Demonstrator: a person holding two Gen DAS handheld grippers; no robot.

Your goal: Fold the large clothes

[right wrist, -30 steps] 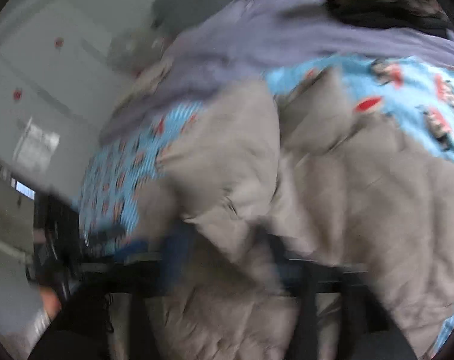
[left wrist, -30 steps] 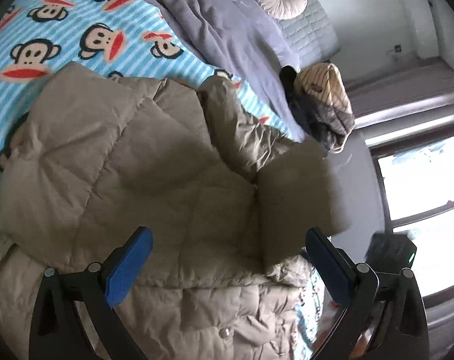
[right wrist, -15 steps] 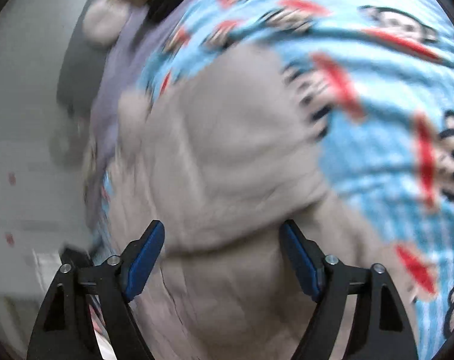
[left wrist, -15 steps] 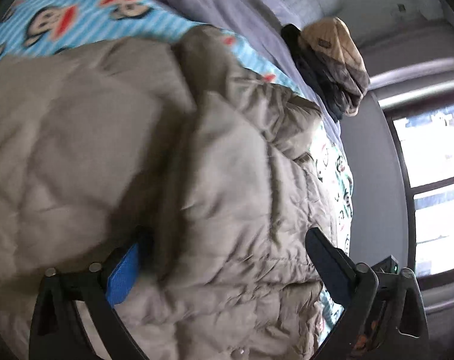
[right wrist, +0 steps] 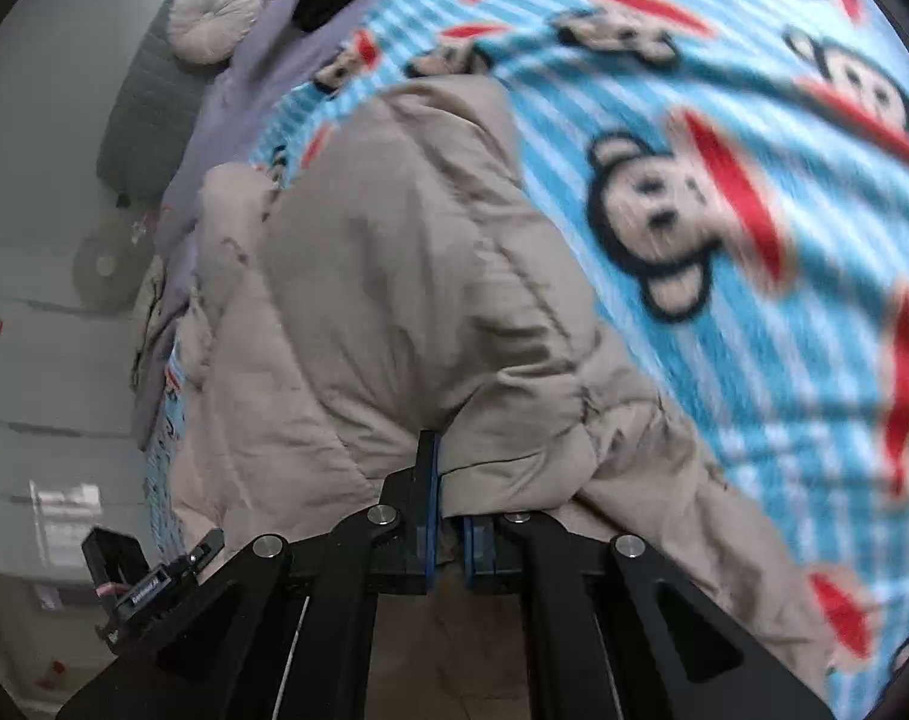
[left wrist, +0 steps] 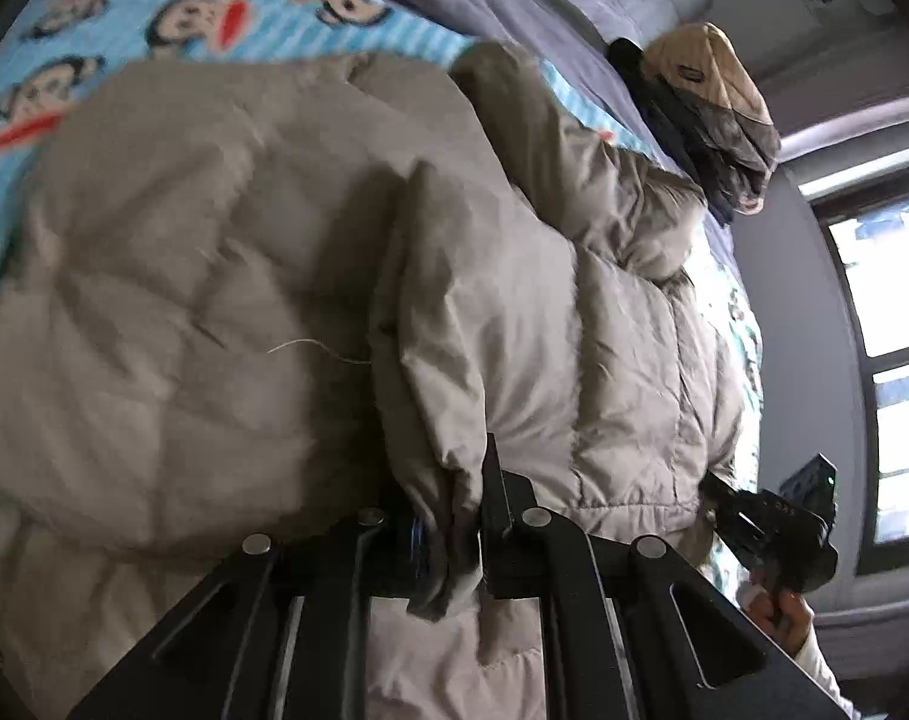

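Gripping beige puffer jacket (left wrist: 514, 324): left gripper (left wrist: 451, 531) closing, right gripper (right wrist: 448, 516) clenched (no legible writing).

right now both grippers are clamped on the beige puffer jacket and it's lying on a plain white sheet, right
Not quite. Both the left gripper and the right gripper are clamped on the beige puffer jacket, but it lies on a blue striped blanket with cartoon monkeys, not a plain white sheet. The right wrist view shows this best.
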